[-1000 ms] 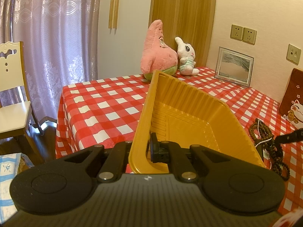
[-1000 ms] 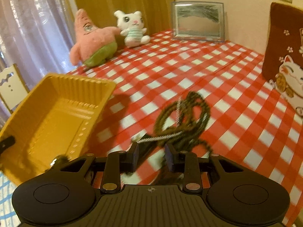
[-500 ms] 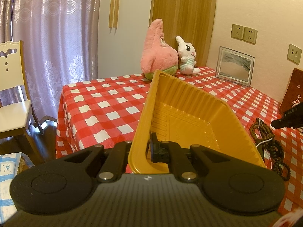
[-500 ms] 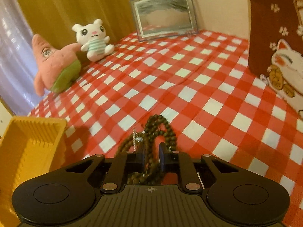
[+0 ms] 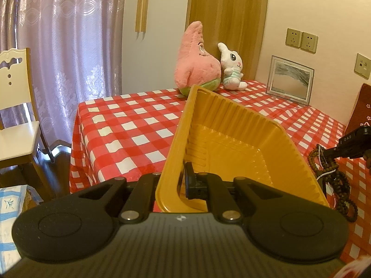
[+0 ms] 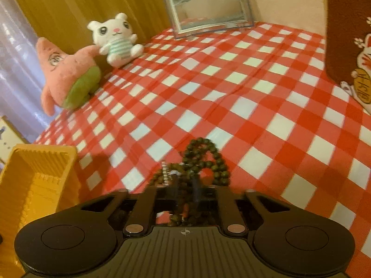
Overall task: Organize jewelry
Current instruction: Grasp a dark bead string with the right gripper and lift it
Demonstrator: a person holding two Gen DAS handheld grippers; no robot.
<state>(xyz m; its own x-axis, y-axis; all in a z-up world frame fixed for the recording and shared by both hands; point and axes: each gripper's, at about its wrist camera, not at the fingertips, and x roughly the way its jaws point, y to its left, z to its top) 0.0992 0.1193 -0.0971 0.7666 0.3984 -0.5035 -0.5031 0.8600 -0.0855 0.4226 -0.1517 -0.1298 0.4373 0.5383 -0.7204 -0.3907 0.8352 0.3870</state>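
Observation:
My left gripper (image 5: 179,180) is shut on the near rim of a yellow plastic tray (image 5: 234,148) and holds it tilted above the table edge. The tray also shows at the left in the right wrist view (image 6: 34,180). My right gripper (image 6: 185,183) is shut on a bundle of dark wooden bead strands with a thin silver chain (image 6: 204,159); the beads hang from the fingers and trail on the cloth. In the left wrist view the beads (image 5: 329,173) hang right of the tray under my right gripper (image 5: 334,153).
A red-and-white checked cloth (image 6: 255,88) covers the table. A pink star plush (image 5: 197,62), a white bunny plush (image 5: 231,69) and a glass picture frame (image 5: 289,81) stand at the back. A brown lucky-cat cushion (image 6: 347,34) is at the right. A white chair (image 5: 14,115) stands left.
My right gripper closed on the bead strands and lifted them part way off the cloth, with its view tilting up and to the right. The left gripper and tray stayed still.

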